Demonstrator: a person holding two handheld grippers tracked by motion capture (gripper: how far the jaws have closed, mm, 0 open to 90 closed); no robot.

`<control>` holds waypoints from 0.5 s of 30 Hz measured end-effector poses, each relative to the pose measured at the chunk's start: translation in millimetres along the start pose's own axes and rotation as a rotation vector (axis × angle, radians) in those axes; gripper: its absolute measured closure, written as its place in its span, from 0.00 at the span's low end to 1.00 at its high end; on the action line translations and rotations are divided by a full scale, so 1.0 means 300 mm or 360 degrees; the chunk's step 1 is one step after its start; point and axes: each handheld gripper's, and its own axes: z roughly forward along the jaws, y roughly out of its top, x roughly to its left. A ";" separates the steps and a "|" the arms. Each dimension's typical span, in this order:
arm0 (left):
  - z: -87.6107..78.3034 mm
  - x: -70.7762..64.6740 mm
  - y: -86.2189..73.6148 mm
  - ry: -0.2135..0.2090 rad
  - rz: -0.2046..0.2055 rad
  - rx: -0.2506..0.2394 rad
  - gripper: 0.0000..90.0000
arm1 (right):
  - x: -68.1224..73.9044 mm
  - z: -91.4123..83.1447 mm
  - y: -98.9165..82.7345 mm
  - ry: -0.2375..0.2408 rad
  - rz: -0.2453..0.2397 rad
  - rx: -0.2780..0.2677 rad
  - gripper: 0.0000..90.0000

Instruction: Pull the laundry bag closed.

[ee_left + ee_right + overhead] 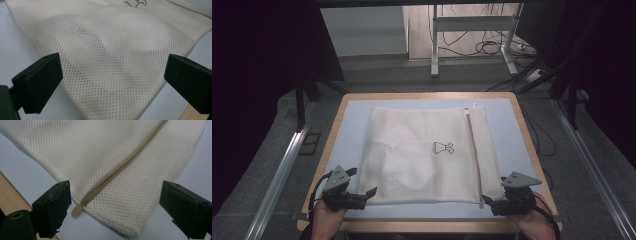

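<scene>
Mesh laundry bag (pixel 427 152) flat on pale blue mat (pixel 357 112) of wood-edged table (pixel 532 137), near corners just ahead of both tongs. Cream open-weave net, something pale and folded inside, seen as a lighter shape through the mesh toward the left half; small printed dress mark (pixel 443 148) near the middle. Beige zipper (pixel 474 150) along the side nearer right tongs, from far edge to near corner. Left gripper (pixel 112 75): jaws apart, near-left corner of the bag lying between and ahead of them, pads not pressing. Right gripper (pixel 115 205): jaws wide apart, straddling the near-right corner; zipper pull (pixel 76 211) just inside its left jaw, resting on the mat, no contact visible. In the high view, left gripper (pixel 362 196) and right gripper (pixel 492 202) at the near table edge, a hand behind each. Handling judgement: light, limp, no stiffness; likely to sag and fold when lifted, contents free to slide inside. Mesh grippy rather than slick, but prone to snag on jaw edges. Best hold: seamed corners, double layer, where the hem gives bulk; zipper tape also firm. Small pull tab demands a precise, narrow pinch. Nothing fragile apparent.
</scene>
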 end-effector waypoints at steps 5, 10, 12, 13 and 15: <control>0.002 -0.003 0.000 0.0006 0.0011 0.0009 0.02 | 0.020 0.005 0.007 0.0015 -0.0035 0.0033 0.27; 0.005 -0.003 0.000 0.0011 0.0018 0.0018 0.02 | 0.035 0.016 0.005 0.0081 -0.0105 0.0101 0.39; 0.006 -0.003 -0.001 0.0014 0.0020 0.0021 0.02 | 0.041 0.021 0.005 0.0079 -0.0125 0.0116 0.42; 0.006 -0.003 -0.001 0.0014 0.0020 0.0021 0.02 | 0.043 0.022 0.005 0.0078 -0.0130 0.0117 0.43; 0.006 -0.004 -0.001 0.0016 0.0025 0.0025 0.02 | 0.047 0.022 0.005 0.0083 -0.0147 0.0118 0.47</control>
